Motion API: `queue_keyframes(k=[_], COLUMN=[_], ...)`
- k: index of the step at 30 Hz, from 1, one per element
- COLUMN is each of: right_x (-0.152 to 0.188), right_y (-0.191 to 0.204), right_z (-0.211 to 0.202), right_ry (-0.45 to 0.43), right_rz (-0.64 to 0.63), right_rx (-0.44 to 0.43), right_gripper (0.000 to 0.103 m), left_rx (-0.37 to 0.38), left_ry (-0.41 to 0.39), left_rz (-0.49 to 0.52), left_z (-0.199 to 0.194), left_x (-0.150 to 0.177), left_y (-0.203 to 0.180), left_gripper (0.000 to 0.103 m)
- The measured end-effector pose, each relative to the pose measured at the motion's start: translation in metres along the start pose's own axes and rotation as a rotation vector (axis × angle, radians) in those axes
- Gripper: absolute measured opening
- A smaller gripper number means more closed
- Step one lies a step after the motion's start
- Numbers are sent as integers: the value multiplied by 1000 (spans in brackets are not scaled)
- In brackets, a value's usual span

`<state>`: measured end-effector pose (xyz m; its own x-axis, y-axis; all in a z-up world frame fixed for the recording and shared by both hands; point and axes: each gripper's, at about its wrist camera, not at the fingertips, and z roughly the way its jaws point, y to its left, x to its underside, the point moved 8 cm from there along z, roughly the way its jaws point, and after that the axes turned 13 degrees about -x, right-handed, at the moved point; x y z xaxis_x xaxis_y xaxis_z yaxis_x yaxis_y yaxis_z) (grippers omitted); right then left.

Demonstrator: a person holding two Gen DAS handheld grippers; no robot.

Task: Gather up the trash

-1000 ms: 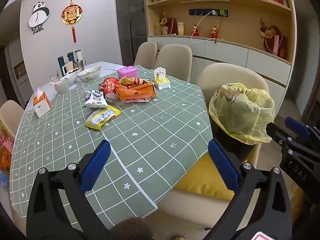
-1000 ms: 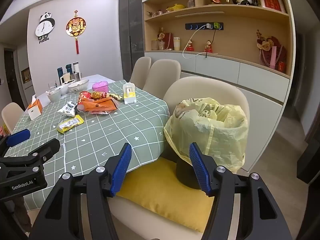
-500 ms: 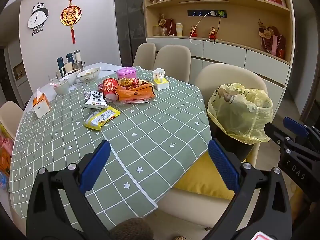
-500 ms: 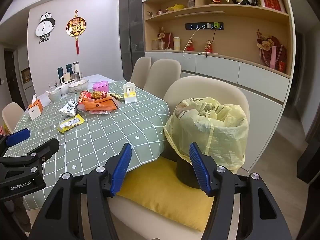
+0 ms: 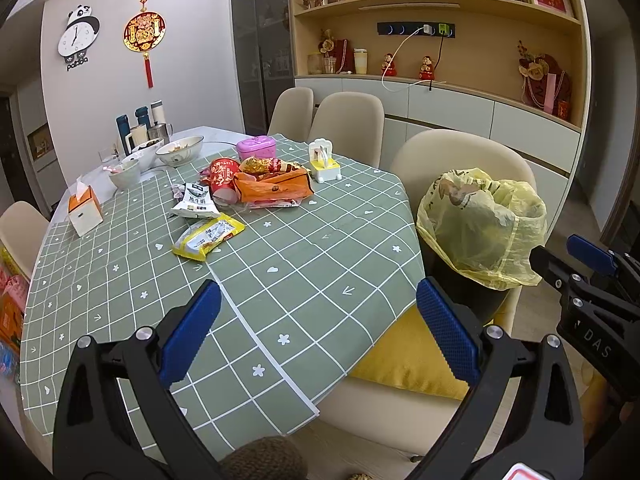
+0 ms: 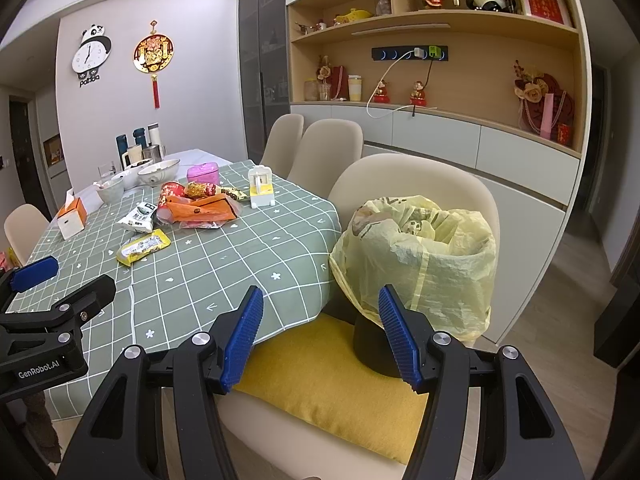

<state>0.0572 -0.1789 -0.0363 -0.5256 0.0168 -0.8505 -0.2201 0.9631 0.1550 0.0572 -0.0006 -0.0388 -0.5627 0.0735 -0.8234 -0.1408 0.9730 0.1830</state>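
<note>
So your left claw (image 5: 318, 334) and right claw (image 6: 320, 336) both hang wide open, empty, wrappers (image 5: 208, 236) on the counter (image 5: 320, 264), lined bin (image 6: 420, 264) beside it.

Bare green checked tablecloth (image 5: 304, 280) is lying free between the table edge and the heap of snack wrappers (image 5: 256, 188); the yellow-lined black bin (image 6: 420, 264) is blocking the cream chair seat (image 6: 400, 184).

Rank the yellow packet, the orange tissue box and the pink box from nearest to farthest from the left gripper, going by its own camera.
From the left gripper:
1. Yellow packet, nearest, mid-table, ahead-left.
2. Orange tissue box, farther, at the table's left edge.
3. Pink box, farthest, behind the wrapper pile.
</note>
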Motion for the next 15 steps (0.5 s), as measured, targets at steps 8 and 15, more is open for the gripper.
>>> queue_keyframes(k=[8,15], right_x=[0,1], right_y=[0,0], right_z=[-1,-1], right_ry=[-1,-3], right_rz=[-1,-1], right_rx=[1,1], right_gripper=[57,57], left_rx=[-4,-4], left_ry=[-13,-17], left_rz=[-3,-3], left_z=[-3,-4], left_x=[-3,-3], left_y=[5,4], left_gripper=[94,94])
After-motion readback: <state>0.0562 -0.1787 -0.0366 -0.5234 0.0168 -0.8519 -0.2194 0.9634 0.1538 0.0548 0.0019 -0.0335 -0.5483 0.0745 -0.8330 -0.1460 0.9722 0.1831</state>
